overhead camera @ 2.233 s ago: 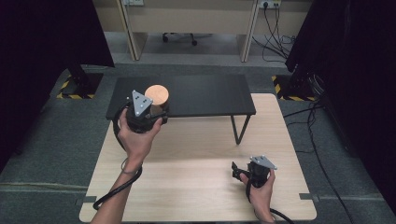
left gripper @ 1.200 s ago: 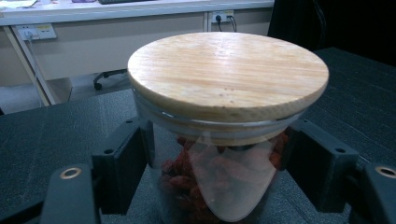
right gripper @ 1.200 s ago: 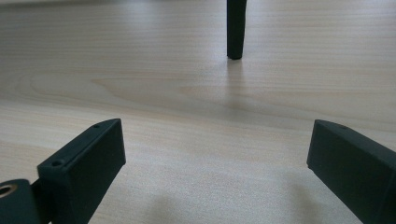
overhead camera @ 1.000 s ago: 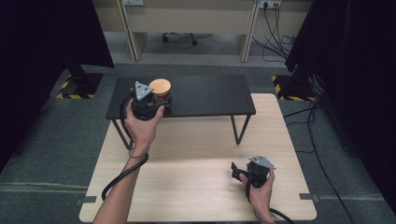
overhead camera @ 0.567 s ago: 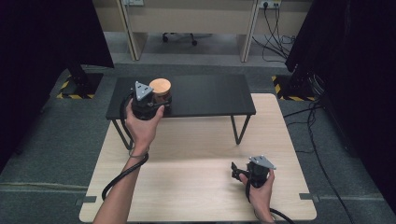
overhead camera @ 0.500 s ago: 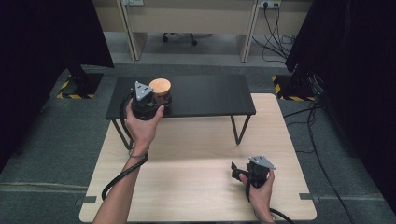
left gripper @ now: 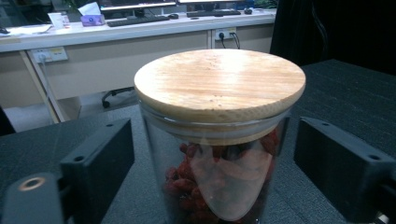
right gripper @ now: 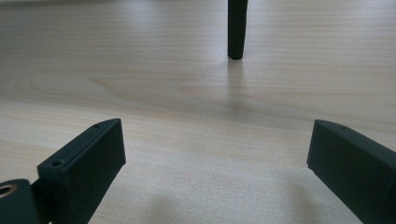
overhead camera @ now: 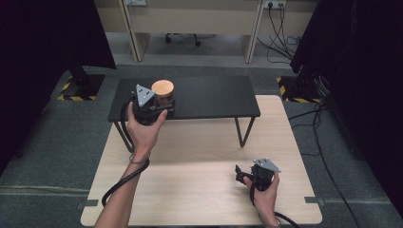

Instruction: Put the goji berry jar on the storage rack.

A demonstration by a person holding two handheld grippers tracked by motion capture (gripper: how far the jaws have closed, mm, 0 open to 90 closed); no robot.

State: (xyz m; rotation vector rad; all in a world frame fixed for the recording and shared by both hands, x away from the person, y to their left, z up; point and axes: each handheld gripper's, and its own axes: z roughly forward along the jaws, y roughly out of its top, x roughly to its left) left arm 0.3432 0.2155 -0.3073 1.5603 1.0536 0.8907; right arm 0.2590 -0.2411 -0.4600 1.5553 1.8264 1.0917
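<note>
Jar: the glass jar (left gripper: pixel 219 154) with its wooden lid (left gripper: pixel 219 84) stood on the black bench (overhead camera: pixel 209 97), upper left of centre in the high view; my left gripper view added the red contents behind the glass.
Left gripper: my left gripper (left gripper: pixel 212 172) had just been opening; its jaws flanked the jar with gaps either side.
Right gripper: my right gripper (right gripper: pixel 217 168) sat lower right, jaws wide apart over bare wooden table (right gripper: pixel 196 88); its view caught a bench leg (right gripper: pixel 236 28).

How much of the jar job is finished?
Done: the lidded glass jar stands on the black shelf. In hand: the left claw has just been opening, jaws apart beside the jar. Left: pulling that claw away. The right claw waits open over the wooden table.
</note>
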